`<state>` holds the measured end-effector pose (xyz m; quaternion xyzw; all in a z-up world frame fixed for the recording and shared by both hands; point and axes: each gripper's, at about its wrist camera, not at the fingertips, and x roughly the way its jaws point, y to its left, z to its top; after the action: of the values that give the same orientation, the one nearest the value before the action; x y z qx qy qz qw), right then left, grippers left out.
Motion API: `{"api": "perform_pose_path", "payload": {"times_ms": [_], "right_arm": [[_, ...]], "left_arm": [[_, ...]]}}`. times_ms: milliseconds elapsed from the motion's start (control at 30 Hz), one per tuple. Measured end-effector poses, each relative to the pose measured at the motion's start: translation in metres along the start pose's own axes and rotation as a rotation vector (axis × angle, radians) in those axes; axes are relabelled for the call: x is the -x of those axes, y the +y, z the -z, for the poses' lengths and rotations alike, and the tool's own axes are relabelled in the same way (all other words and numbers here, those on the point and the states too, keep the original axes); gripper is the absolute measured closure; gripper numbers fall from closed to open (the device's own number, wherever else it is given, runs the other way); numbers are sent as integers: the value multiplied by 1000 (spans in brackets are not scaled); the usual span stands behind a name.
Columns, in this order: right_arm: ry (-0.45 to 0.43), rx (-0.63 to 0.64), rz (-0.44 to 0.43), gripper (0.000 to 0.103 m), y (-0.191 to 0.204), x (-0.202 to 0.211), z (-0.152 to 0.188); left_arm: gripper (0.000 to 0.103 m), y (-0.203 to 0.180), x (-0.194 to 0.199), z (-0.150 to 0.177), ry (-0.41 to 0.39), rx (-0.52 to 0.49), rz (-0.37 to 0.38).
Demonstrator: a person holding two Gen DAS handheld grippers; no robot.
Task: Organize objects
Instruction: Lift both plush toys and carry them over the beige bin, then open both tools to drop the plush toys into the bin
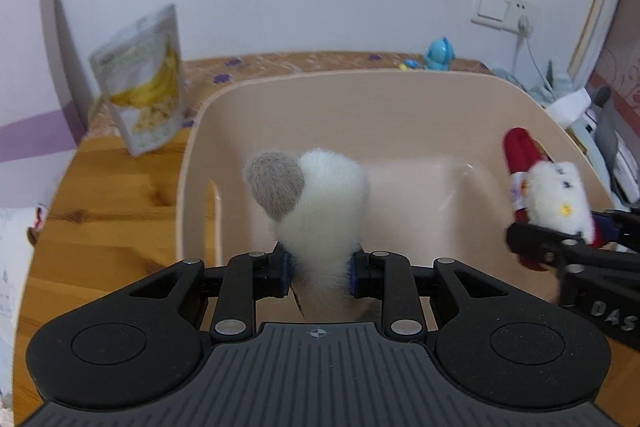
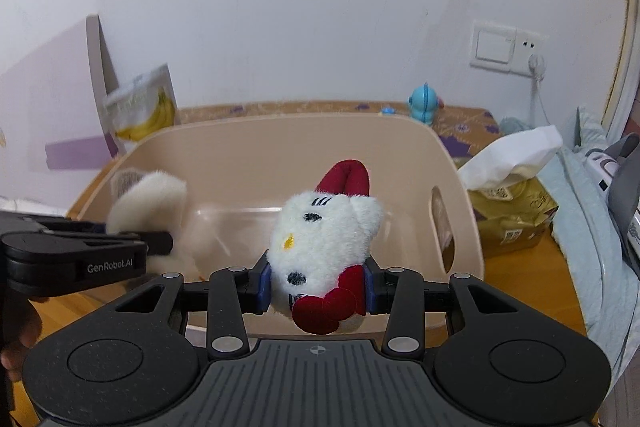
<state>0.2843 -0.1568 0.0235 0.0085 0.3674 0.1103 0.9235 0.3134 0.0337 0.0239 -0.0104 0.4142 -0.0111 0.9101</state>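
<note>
Left wrist view: both fingers squeeze a white plush above the empty beige bin.

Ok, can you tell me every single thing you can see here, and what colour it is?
Fluffy toy: one, white with a grey patch, held over the bin.
Cat plush: one, white with red bow and clothes, held over the bin.
Bin: one, beige, nothing lying inside, on the table.
Table: one, brown wood.
Banana snack bag: one, white and yellow, standing left of the bin.
Blue figure: one, behind the bin.
Tissue pack: one, gold, white tissue sticking out, right of the bin.
Wall socket: one, white.
Left gripper: black, shut on the fluffy toy.
Right gripper: black, shut on the cat plush.
</note>
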Motion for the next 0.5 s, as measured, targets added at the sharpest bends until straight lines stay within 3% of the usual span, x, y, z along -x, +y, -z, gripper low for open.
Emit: {"api": "perform_pose_path", "payload": {"times_ms": [133, 300, 367, 400, 467, 500], "right_arm": [[19, -2, -1, 63, -1, -4, 4], [30, 16, 16, 61, -3, -3, 5], [16, 26, 26, 51, -2, 2, 3], [5, 32, 28, 51, -2, 4, 2], [-16, 38, 27, 46, -1, 12, 0], [-25, 41, 28, 43, -1, 15, 0]], "left_arm": [[76, -4, -3, 4, 16, -18, 0], [68, -8, 1, 6, 5, -23, -9], [57, -10, 5, 6, -2, -32, -7], [51, -10, 8, 6, -7, -34, -2], [28, -12, 17, 6, -37, -39, -12], [27, -13, 23, 7, -62, -45, -21]]}}
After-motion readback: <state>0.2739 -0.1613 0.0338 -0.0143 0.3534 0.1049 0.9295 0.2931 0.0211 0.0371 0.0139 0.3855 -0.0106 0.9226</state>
